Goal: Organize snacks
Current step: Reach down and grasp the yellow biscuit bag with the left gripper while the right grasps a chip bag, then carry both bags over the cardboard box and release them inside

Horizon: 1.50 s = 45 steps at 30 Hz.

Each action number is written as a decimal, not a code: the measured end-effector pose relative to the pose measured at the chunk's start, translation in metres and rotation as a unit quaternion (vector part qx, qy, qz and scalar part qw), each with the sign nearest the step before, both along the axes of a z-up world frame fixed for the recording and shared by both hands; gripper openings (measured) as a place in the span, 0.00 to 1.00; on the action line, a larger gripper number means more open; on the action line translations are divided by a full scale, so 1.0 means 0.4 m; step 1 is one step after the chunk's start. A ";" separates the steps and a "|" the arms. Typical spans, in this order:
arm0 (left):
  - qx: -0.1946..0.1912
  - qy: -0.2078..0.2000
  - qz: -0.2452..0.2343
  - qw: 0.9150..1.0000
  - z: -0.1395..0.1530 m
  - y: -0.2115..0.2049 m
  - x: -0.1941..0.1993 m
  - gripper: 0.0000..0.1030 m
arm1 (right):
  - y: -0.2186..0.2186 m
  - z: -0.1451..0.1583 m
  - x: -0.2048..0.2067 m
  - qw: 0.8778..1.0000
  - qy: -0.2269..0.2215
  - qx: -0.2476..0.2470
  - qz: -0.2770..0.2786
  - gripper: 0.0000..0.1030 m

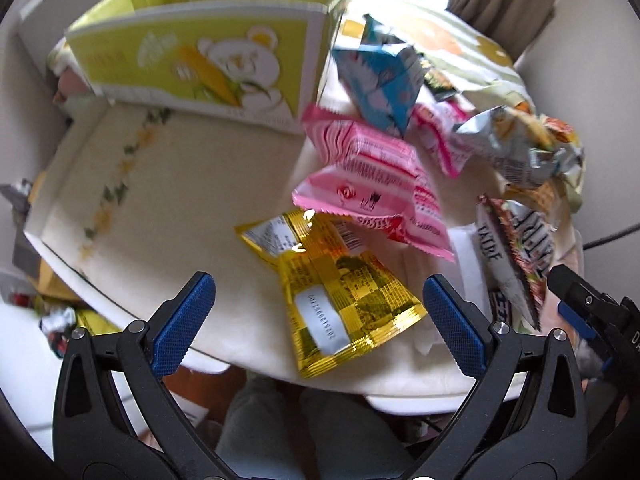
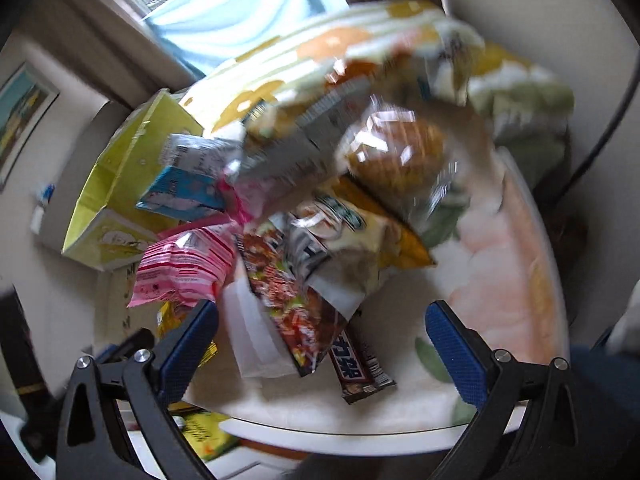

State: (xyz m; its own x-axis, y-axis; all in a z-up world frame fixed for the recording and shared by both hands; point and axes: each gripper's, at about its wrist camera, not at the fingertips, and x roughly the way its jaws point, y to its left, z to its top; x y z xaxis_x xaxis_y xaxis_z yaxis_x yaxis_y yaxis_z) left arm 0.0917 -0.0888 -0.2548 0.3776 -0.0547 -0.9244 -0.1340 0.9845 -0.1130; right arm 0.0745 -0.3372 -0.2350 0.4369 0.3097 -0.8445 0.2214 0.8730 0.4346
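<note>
Looks like the picking-up step is only being started here: nothing is being held yet. The left gripper [image 1: 318, 312] is being held spread wide just above the shiny yellow-gold foil snack packet [image 1: 332, 284], which is lying flat near the front edge of the round cream-covered table [image 1: 180, 184]. Its long axis is being shown running from far-left to near-right, the crimped end with the white label pointing toward the gripper. The right gripper [image 2: 320, 344] is also being kept spread, over the jumbled pile by the dark brown chocolate bar [image 2: 360, 364]. Next, probably, the packet is being pinched across its short side and carried to the open yellow-green cardboard box with the bear print [image 1: 200, 60] at the far left.
</note>
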 end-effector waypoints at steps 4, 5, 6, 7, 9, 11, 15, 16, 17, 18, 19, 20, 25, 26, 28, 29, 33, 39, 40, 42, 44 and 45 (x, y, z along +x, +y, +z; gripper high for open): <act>0.000 0.014 0.016 1.000 -0.045 -0.019 0.025 1.00 | -0.025 -0.051 0.023 0.999 0.026 0.046 -0.010 1.00; 0.002 0.016 0.021 1.000 -0.055 -0.020 0.030 1.00 | -0.032 -0.059 0.031 0.998 0.028 0.059 -0.011 1.00; 0.004 0.017 0.026 1.000 -0.062 -0.022 0.035 1.00 | -0.040 -0.067 0.039 0.997 0.029 0.069 -0.011 1.00; 0.005 0.019 0.030 0.999 -0.071 -0.024 0.039 1.00 | -0.043 -0.073 0.046 0.996 0.032 0.079 -0.012 1.00; 0.006 0.023 0.038 0.999 -0.086 -0.025 0.047 1.00 | -0.050 -0.082 0.057 0.995 0.036 0.093 -0.013 1.00; 0.006 0.028 0.045 0.999 -0.100 -0.025 0.057 1.00 | -0.054 -0.091 0.067 0.994 0.038 0.105 -0.015 1.00; 0.005 0.036 0.051 0.998 -0.122 -0.028 0.070 0.89 | -0.061 -0.103 0.091 0.992 0.038 0.115 -0.021 1.00; 0.003 0.039 0.052 0.998 -0.127 -0.029 0.074 0.88 | -0.061 -0.107 0.097 0.992 0.040 0.117 -0.023 1.00; 0.000 0.040 0.053 0.998 -0.131 -0.030 0.075 0.85 | -0.063 -0.109 0.102 0.992 0.041 0.118 -0.026 1.00; -0.003 0.041 0.052 0.998 -0.134 -0.032 0.076 0.81 | -0.062 -0.108 0.106 0.992 0.038 0.118 -0.029 1.00; -0.006 0.042 0.051 0.998 -0.138 -0.034 0.077 0.78 | -0.062 -0.107 0.109 0.992 0.036 0.118 -0.028 1.00; -0.003 0.044 0.051 0.998 -0.140 -0.035 0.076 0.72 | -0.064 -0.107 0.113 0.992 0.036 0.118 -0.027 1.00; 0.011 0.042 0.048 0.998 -0.144 -0.040 0.077 0.66 | -0.072 -0.100 0.119 0.993 0.029 0.111 -0.033 0.97; 0.012 0.042 0.048 0.998 -0.145 -0.039 0.078 0.65 | -0.074 -0.096 0.117 0.994 0.029 0.104 -0.031 0.92; 0.012 0.042 0.048 0.998 -0.144 -0.038 0.080 0.63 | -0.071 -0.092 0.124 0.996 0.026 0.087 -0.026 0.83; 0.013 0.042 0.048 0.998 -0.143 -0.037 0.077 0.62 | -0.071 -0.091 0.129 0.996 0.025 0.086 -0.025 0.82; 0.012 0.040 0.052 0.998 -0.130 -0.027 0.058 0.59 | -0.064 -0.091 0.126 0.996 0.022 0.084 -0.015 0.70; 0.007 0.032 0.061 0.998 -0.092 -0.002 0.022 0.58 | -0.047 -0.067 0.113 0.996 0.017 0.083 0.010 0.60; 0.007 0.030 0.062 0.998 -0.084 -0.001 0.022 0.58 | -0.043 -0.064 0.110 0.996 0.019 0.081 0.015 0.60; 0.006 0.027 0.064 0.998 -0.065 0.010 0.011 0.57 | -0.036 -0.053 0.100 0.996 0.018 0.078 0.023 0.60; 0.007 0.020 0.068 0.997 -0.046 0.011 0.012 0.57 | -0.025 -0.035 0.092 0.997 0.013 0.075 0.034 0.59; 0.008 0.016 0.069 0.997 -0.034 0.014 0.008 0.57 | -0.018 -0.024 0.085 0.997 0.009 0.071 0.040 0.59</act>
